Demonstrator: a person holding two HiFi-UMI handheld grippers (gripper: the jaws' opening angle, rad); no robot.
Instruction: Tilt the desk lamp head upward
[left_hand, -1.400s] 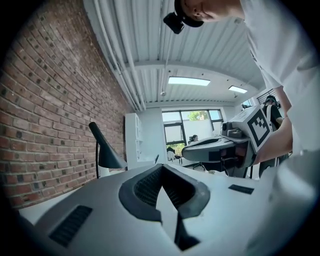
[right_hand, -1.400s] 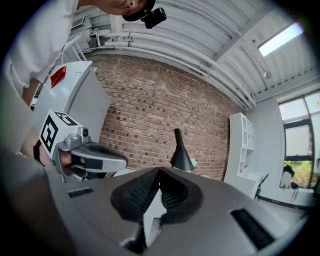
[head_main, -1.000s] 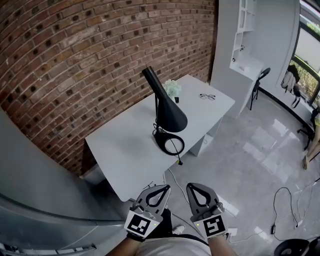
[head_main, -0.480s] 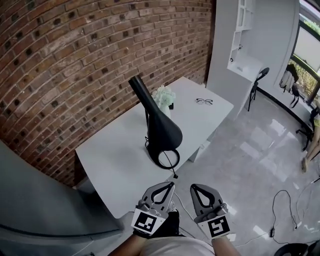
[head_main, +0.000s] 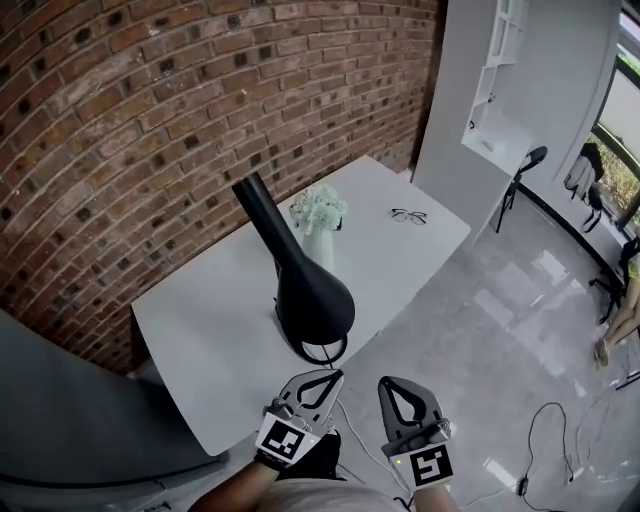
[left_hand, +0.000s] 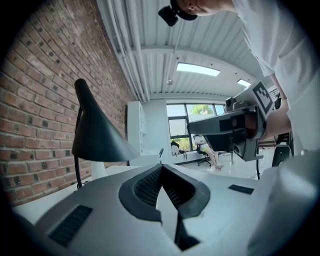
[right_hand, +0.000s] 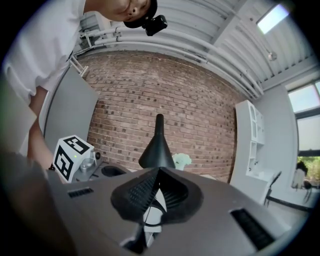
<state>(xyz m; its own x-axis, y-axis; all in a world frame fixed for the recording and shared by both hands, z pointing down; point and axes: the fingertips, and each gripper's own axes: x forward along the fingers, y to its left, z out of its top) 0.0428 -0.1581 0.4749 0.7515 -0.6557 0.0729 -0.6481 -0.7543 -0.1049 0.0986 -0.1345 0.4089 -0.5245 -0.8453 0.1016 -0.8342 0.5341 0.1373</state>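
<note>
A black desk lamp (head_main: 305, 295) stands near the front edge of the white table (head_main: 200, 310). Its cone-shaped head points downward over the ring base (head_main: 322, 351), with the narrow end up toward the brick wall. My left gripper (head_main: 328, 376) is shut and empty, a little in front of and below the lamp base. Beside it, my right gripper (head_main: 392, 383) is also shut and empty. In the left gripper view the lamp (left_hand: 97, 135) rises at the left beyond the left gripper (left_hand: 161, 166). The right gripper view has the lamp (right_hand: 157, 147) straight ahead, above the right gripper (right_hand: 159, 170).
A vase of white flowers (head_main: 318, 215) stands just behind the lamp, and glasses (head_main: 408, 215) lie at the table's far right. A brick wall (head_main: 150, 120) backs the table. A grey cabinet (head_main: 70, 430) is at the left. A black chair (head_main: 522, 170) and floor cables (head_main: 545, 440) are at the right.
The head view has come closer to the table, so the lamp now sits nearer the grippers and more to the left. Both grippers stay shut side by side.
</note>
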